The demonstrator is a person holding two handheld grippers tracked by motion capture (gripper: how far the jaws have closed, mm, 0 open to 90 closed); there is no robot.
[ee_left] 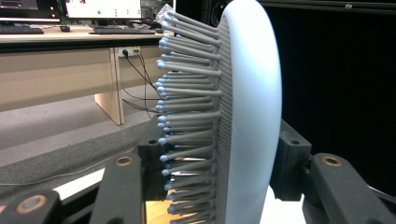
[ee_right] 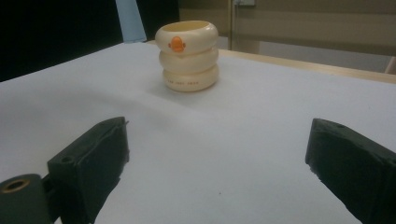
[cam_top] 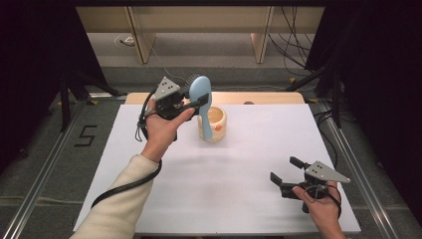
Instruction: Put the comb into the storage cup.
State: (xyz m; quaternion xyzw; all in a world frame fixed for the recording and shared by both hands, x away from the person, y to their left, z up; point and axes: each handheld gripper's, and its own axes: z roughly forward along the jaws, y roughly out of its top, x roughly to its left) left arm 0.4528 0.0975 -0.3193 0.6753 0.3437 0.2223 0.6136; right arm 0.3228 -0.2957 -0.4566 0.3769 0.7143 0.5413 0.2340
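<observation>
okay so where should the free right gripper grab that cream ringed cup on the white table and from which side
Grip the cream cup across its stacked rings, around the middle one, coming in level from the right gripper's own side with its open jaws straddling it. It stands upright and looks round, so any two opposite sides should suit. The hairbrush in the left gripper hangs above it, so avoid the top.

Hairbrush (cam_top: pixel 201 97) upright at upper centre of the frame, cup (cam_top: pixel 217 124) just right behind its handle, on the surface (cam_top: pixel 224 174), right gripper (cam_top: pixel 288 174) lower right

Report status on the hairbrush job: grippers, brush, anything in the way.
Left gripper shut on blue hairbrush, held above cream ringed cup. Right gripper open, idle near table's front edge. Nothing between brush and cup.
</observation>
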